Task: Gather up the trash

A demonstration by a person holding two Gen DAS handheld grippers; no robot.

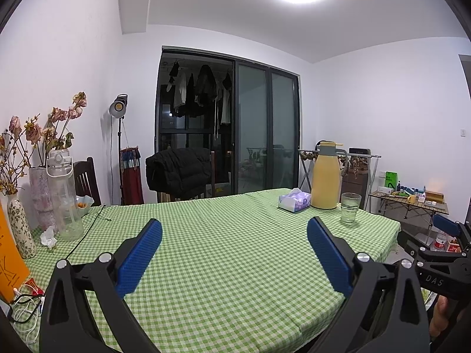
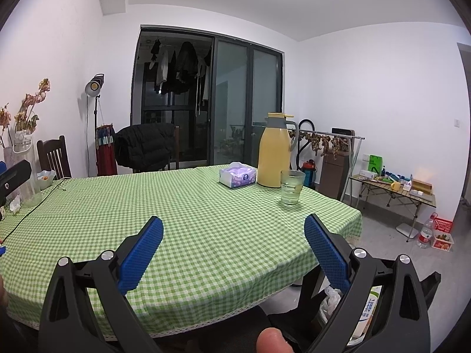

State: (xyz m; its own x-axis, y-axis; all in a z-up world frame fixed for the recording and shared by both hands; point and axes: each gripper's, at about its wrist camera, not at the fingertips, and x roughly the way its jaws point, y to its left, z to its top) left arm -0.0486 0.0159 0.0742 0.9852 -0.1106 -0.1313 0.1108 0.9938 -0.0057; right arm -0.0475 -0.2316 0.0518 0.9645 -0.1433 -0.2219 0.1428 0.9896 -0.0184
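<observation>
Crumpled white tissue (image 1: 48, 236) on checkered tablecloth (image 1: 223, 250)

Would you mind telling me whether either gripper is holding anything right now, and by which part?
Nothing is held. The left gripper and right gripper are both open, hovering over the green checked tablecloth.

I see a green-and-white checked cloth on the table (image 1: 223, 250), a yellow jug (image 1: 325, 181), and blue-padded black tools (image 1: 234, 253).

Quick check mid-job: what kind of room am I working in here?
Most likely a home dining room: a table with a green checked cloth, a yellow thermos jug on it, and laundry hanging behind glass doors.
</observation>
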